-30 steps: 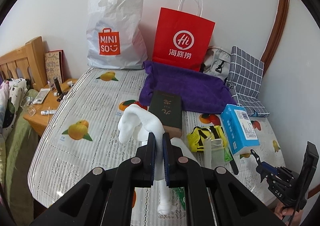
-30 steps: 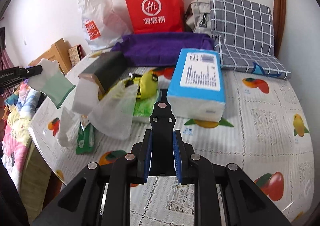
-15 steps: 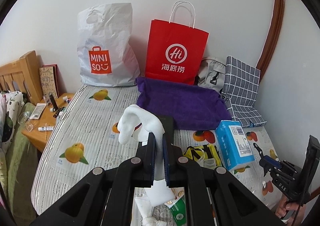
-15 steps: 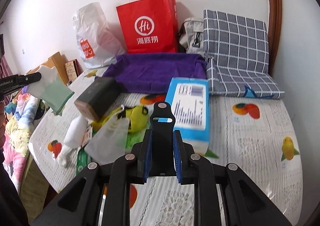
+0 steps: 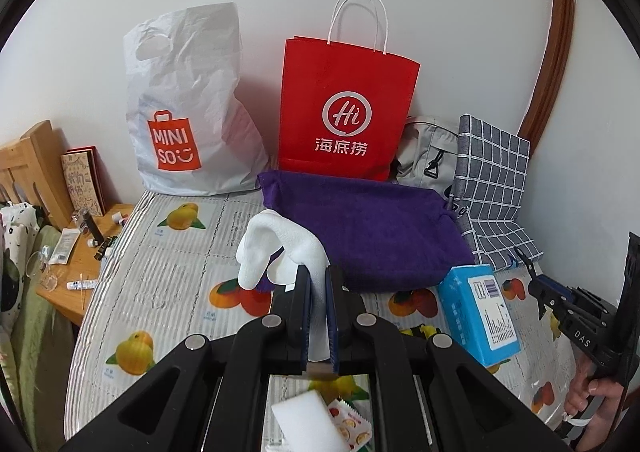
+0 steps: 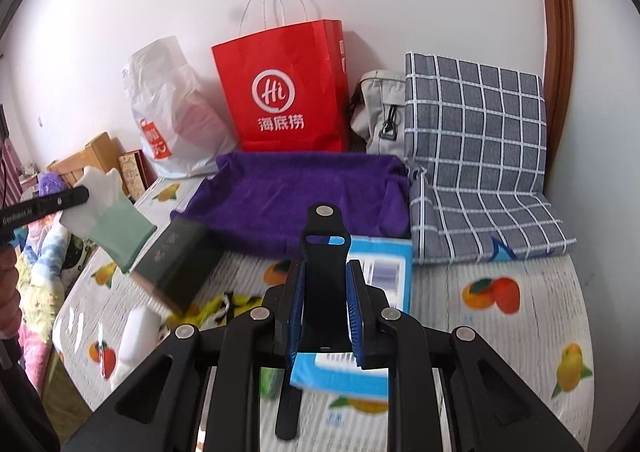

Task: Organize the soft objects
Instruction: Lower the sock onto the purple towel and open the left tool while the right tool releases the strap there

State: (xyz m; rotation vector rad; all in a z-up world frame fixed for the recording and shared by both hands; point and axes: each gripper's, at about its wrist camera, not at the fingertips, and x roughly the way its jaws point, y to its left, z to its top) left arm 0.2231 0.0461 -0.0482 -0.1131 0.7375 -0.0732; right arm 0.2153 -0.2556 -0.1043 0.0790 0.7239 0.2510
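My left gripper (image 5: 318,276) is shut on a white glove (image 5: 280,248) with a green cuff and holds it in the air over the table; in the right wrist view the glove (image 6: 108,212) hangs at the far left. My right gripper (image 6: 324,276) is shut on a black strap (image 6: 322,272) above the blue tissue pack (image 6: 376,272). A purple towel (image 5: 368,228) lies spread at the back of the table, also in the right wrist view (image 6: 296,192). A white sponge (image 5: 304,420) lies below the left gripper.
A white Miniso bag (image 5: 188,104), a red paper bag (image 5: 344,108), a grey bag (image 5: 428,152) and a checked cushion (image 5: 492,180) line the wall. A dark box (image 6: 176,264) and a yellow pouch (image 6: 216,304) lie on the fruit-print tablecloth (image 5: 160,284). A wooden nightstand (image 5: 76,264) stands left.
My left gripper has risen with the glove and moved toward the purple towel. My right gripper has lifted and moved forward with the strap over the tissue pack.
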